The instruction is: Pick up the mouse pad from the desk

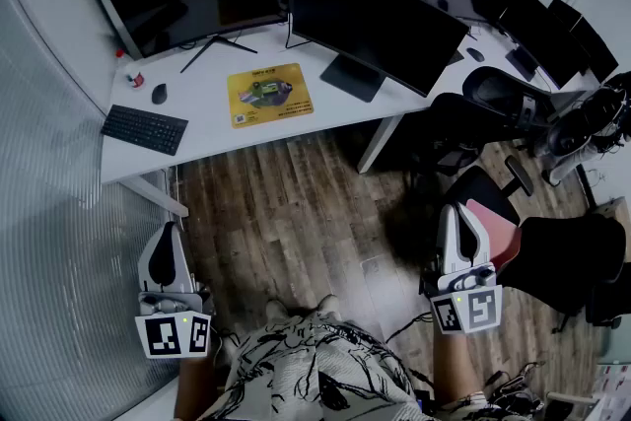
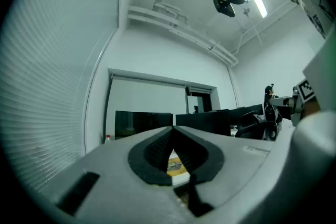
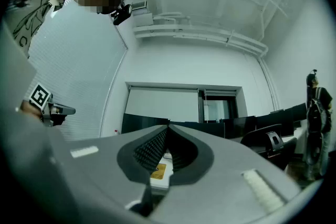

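Observation:
A yellow mouse pad [image 1: 270, 95] lies flat on the white desk [image 1: 212, 135], in front of two dark monitors. Both grippers are held low and far from the desk, over the wooden floor. My left gripper [image 1: 170, 234] is at the lower left, shut with its tips together and nothing between them. My right gripper [image 1: 456, 213] is at the lower right, also shut and empty. Through the gap behind the closed tips, the left gripper view shows a slice of the mouse pad [image 2: 175, 166], and the right gripper view shows the mouse pad [image 3: 157, 171] too.
A black keyboard [image 1: 144, 129] and a mouse [image 1: 159, 94] lie on the desk's left part. Two monitors [image 1: 375, 19] stand at the back. Office chairs [image 1: 493, 99] and a red-seated chair [image 1: 493, 227] stand to the right. Wooden floor [image 1: 296, 222] lies between me and the desk.

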A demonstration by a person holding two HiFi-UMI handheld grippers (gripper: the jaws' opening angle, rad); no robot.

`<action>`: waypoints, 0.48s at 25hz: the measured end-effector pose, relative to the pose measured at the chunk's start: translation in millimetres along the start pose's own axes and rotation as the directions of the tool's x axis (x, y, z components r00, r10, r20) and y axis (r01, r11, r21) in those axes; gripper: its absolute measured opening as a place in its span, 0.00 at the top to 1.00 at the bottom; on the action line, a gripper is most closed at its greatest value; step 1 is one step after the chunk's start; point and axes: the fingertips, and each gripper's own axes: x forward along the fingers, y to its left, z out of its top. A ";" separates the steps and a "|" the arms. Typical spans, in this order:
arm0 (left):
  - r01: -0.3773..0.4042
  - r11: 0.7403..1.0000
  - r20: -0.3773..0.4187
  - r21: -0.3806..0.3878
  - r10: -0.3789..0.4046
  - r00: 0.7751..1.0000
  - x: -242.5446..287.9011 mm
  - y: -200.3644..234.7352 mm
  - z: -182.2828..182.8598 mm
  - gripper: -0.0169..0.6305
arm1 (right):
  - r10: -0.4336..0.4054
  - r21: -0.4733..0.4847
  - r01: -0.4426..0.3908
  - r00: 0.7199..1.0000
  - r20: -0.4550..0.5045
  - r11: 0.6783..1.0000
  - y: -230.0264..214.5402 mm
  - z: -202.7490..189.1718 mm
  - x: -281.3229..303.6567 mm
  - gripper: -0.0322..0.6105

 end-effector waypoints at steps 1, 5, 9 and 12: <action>-0.001 1.000 -0.002 0.001 0.001 1.000 -0.6 1.0 -1.1 0.97 | 0.000 0.001 0.000 1.000 -0.001 1.000 1.1 -0.8 -0.2 0.95; 0.000 1.000 -0.006 0.001 0.000 1.000 -1.9 0.9 -3.2 0.97 | 0.001 0.001 -0.001 1.000 -0.005 1.000 3.2 -3.5 -2.1 0.95; 0.006 1.000 -0.012 0.002 -0.006 1.000 -1.9 -1.6 -3.3 0.97 | 0.000 -0.001 0.000 1.000 -0.011 1.000 3.2 -4.6 -2.9 0.95; 0.013 1.000 -0.015 0.000 -0.013 1.000 -2.6 -2.8 -3.6 0.97 | -0.001 -0.001 0.001 1.000 -0.016 1.000 3.8 -5.1 -4.2 0.95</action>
